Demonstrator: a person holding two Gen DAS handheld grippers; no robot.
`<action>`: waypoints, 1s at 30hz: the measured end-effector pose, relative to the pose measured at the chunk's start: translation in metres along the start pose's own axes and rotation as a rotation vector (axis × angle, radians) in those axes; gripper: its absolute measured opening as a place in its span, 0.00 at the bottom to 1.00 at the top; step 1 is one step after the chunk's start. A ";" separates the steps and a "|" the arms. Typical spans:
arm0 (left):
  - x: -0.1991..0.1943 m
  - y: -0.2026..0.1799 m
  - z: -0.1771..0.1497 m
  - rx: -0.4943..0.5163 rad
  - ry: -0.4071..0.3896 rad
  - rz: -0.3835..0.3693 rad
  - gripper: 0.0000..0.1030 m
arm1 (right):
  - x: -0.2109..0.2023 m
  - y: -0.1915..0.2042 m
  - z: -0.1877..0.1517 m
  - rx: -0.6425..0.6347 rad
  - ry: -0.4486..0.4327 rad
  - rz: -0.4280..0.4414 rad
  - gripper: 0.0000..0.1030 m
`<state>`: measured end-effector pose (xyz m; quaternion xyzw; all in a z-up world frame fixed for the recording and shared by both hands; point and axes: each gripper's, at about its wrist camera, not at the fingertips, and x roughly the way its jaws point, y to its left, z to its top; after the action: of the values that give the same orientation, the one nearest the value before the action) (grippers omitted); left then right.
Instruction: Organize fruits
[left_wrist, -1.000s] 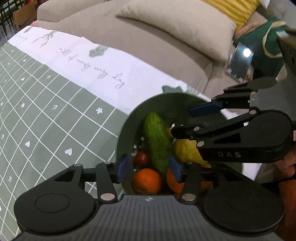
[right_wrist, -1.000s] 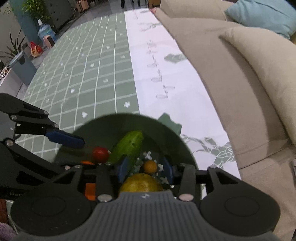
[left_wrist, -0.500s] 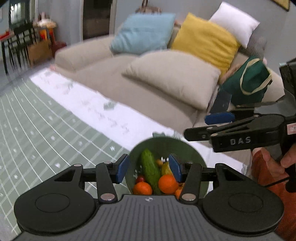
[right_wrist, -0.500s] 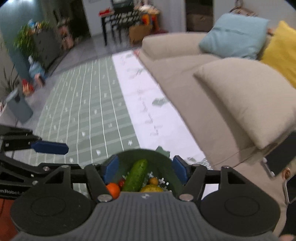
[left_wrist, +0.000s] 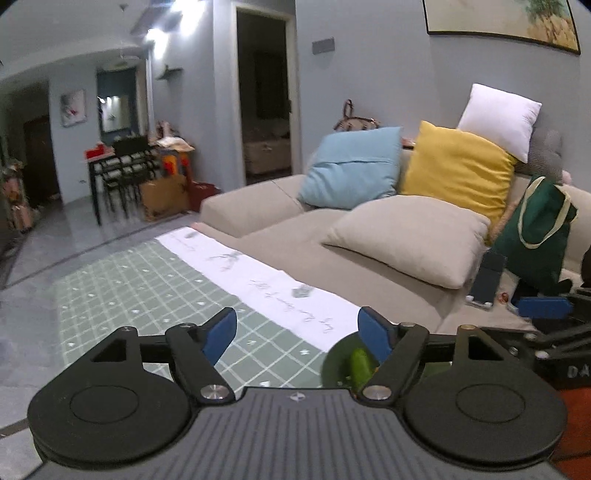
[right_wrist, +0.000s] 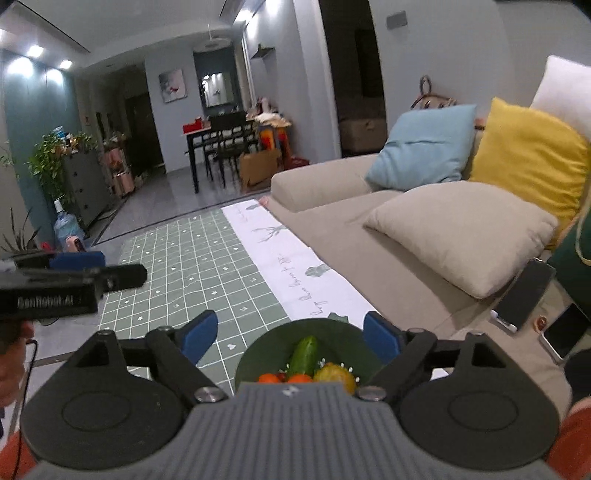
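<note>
A dark green bowl (right_wrist: 258, 354) sits on the checked mat beside the sofa. In it lie a cucumber (right_wrist: 304, 354), a yellow lemon (right_wrist: 334, 373), oranges (right_wrist: 301, 378) and a small red fruit (right_wrist: 281, 376). My right gripper (right_wrist: 291, 330) hangs well above the bowl, jaws opening, nothing between them. My left gripper (left_wrist: 297, 325) is also raised, jaws opening wide and empty. In the left wrist view only the bowl's edge (left_wrist: 334, 363) and the cucumber (left_wrist: 360, 363) show behind its right finger. The left gripper (right_wrist: 110, 267) appears at the left of the right wrist view.
A beige sofa (left_wrist: 280, 236) runs along the right with beige, blue, yellow and white cushions, a green tote bag (left_wrist: 532, 236) and phones (right_wrist: 524, 295). The green checked mat (right_wrist: 192, 266) with a white border covers the floor. A dining table (right_wrist: 218, 140) stands far back.
Both grippers have lifted away from the bowl and tipped up, so the room fills the views. Their jaws have spread from narrow to wide. The fruit stays in the bowl.
</note>
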<state>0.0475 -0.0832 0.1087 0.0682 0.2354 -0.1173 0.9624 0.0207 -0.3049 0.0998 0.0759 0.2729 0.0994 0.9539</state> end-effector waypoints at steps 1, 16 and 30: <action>-0.003 -0.002 -0.005 0.021 -0.006 0.022 0.86 | -0.003 0.003 -0.006 0.003 -0.005 -0.009 0.81; 0.026 -0.012 -0.064 0.024 0.152 0.041 0.86 | 0.000 0.024 -0.067 0.004 0.022 -0.089 0.88; 0.046 -0.012 -0.095 0.002 0.275 0.079 0.86 | 0.043 0.014 -0.098 -0.039 0.104 -0.108 0.88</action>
<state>0.0423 -0.0856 0.0026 0.0937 0.3621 -0.0690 0.9248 0.0019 -0.2722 -0.0013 0.0371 0.3238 0.0566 0.9437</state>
